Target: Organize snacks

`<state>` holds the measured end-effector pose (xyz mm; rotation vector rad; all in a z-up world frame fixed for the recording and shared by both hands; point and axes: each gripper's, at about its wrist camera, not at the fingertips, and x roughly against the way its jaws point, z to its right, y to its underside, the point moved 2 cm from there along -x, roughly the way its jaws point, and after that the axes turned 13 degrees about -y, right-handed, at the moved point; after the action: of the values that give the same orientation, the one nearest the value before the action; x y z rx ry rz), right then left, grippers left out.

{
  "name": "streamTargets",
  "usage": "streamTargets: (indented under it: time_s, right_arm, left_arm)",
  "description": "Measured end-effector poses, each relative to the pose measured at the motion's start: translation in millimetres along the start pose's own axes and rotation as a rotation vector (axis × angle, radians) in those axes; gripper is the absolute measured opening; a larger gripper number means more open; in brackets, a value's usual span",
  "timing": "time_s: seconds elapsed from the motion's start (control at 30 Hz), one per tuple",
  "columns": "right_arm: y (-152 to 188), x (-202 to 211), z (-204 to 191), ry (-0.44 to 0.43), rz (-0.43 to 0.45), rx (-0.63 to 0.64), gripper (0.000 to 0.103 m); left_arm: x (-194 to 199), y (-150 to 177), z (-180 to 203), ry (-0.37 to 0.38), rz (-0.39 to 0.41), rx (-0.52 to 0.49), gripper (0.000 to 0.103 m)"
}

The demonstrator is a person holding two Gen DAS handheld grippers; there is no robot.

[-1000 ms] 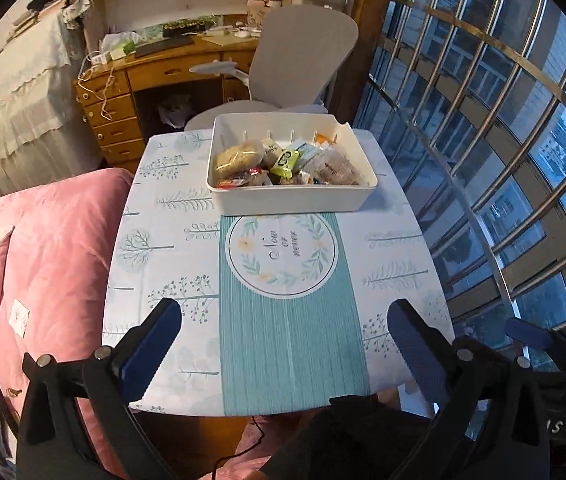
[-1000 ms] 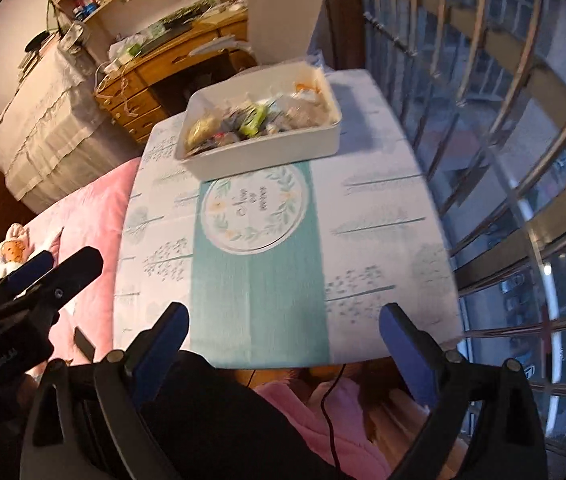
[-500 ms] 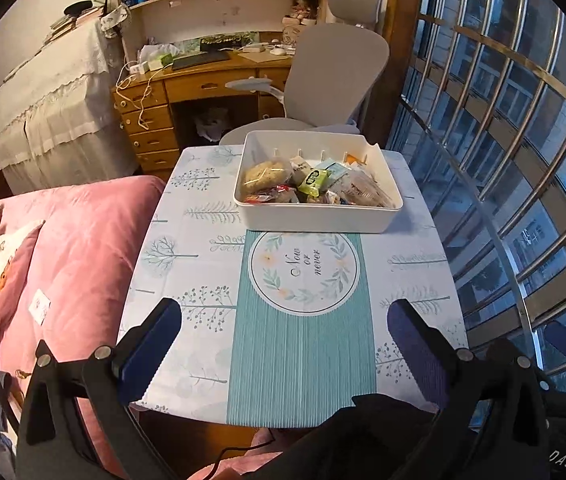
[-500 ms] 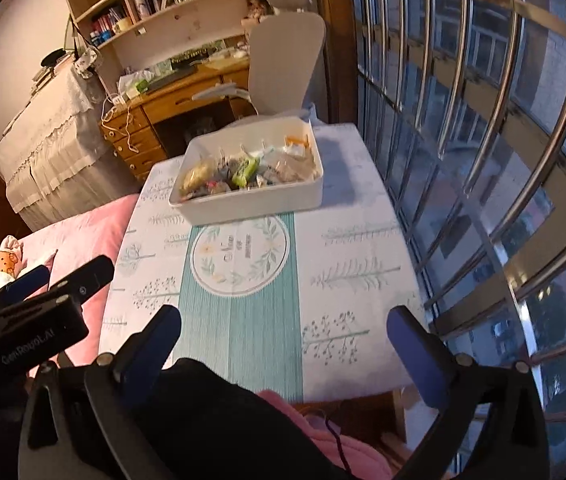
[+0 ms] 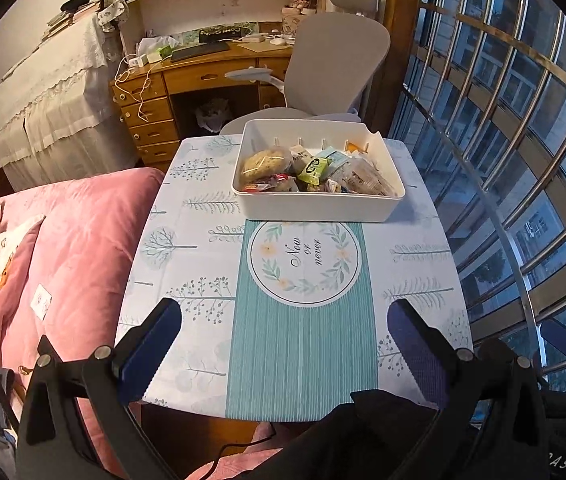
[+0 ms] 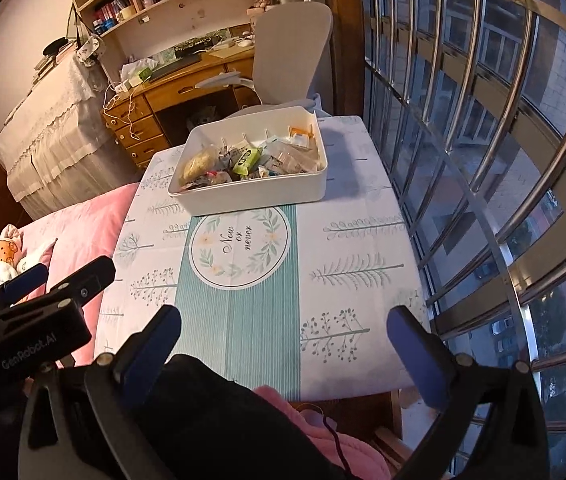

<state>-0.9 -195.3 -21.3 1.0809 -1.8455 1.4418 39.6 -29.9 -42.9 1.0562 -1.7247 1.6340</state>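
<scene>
A white bin (image 5: 319, 206) (image 6: 259, 196) stands at the far end of the small table (image 5: 187, 240) (image 6: 355, 240). It holds several wrapped snacks, among them a round brown cake (image 5: 263, 162) (image 6: 199, 164) and a green pack (image 5: 314, 168) (image 6: 247, 159). My left gripper (image 5: 285, 320) is open and empty, held above the table's near edge. My right gripper (image 6: 283, 328) is open and empty, also above the near edge. The left gripper's body (image 6: 35, 320) shows at the left of the right wrist view.
A pink quilt (image 5: 67, 248) lies left of the table. A grey office chair (image 5: 331, 64) and a wooden desk (image 5: 187, 80) stand behind it. A barred window (image 5: 523, 140) runs along the right side.
Both grippers have pulled back and tilted up, so the bin sits lower and farther in view and more of the room shows. Both stay open. Nothing on the table moved.
</scene>
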Motion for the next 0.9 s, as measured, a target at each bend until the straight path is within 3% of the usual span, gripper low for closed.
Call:
streamTargets:
  time_s: [0.9]
  right_arm:
    - [2.0,-4.3,7.8,0.009,-0.021,-0.026,0.103]
  left_arm:
    - [-10.2,1.7,11.3,0.038,-0.029,-0.024,0.102]
